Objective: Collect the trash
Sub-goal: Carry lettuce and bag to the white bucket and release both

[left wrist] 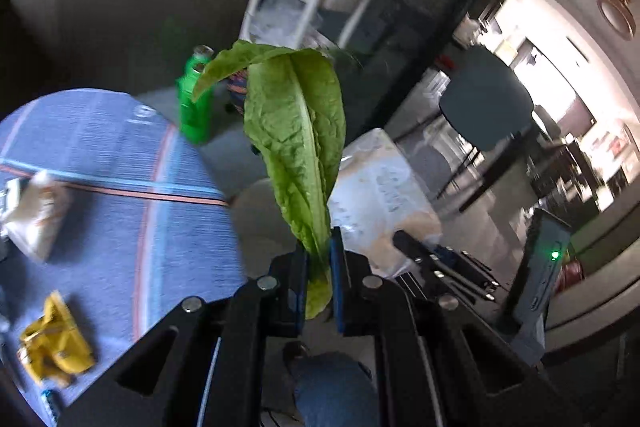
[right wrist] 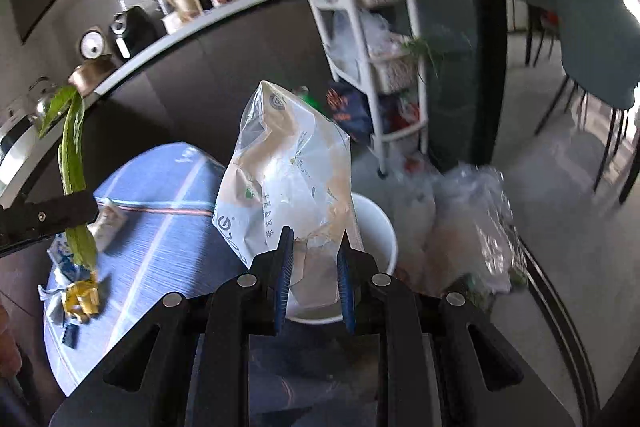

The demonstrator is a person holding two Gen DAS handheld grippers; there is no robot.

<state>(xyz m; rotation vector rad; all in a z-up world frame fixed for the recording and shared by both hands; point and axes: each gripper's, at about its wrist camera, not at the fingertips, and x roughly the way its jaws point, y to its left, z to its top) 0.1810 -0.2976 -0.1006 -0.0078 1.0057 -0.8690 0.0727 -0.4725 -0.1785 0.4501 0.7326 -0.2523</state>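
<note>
My left gripper (left wrist: 318, 247) is shut on a green lettuce leaf (left wrist: 296, 131), held in the air beside the round table; the leaf (right wrist: 74, 155) and the left gripper (right wrist: 76, 211) also show at the left of the right wrist view. My right gripper (right wrist: 314, 239) is shut on a crumpled white and tan plastic bag (right wrist: 288, 179), held above a white bin (right wrist: 380, 227). The bag (left wrist: 380, 187) shows in the left wrist view too. On the blue striped tablecloth (left wrist: 120, 187) lie a yellow wrapper (left wrist: 56, 343) and a white packet (left wrist: 36, 211).
A green bottle (left wrist: 194, 99) stands on the floor by the table. A white shelf rack (right wrist: 368, 39) with bags stands behind. Clear plastic bags (right wrist: 468, 227) lie on the floor right of the bin. A dark chair (right wrist: 592, 47) stands at the right. A counter (right wrist: 180, 31) runs behind.
</note>
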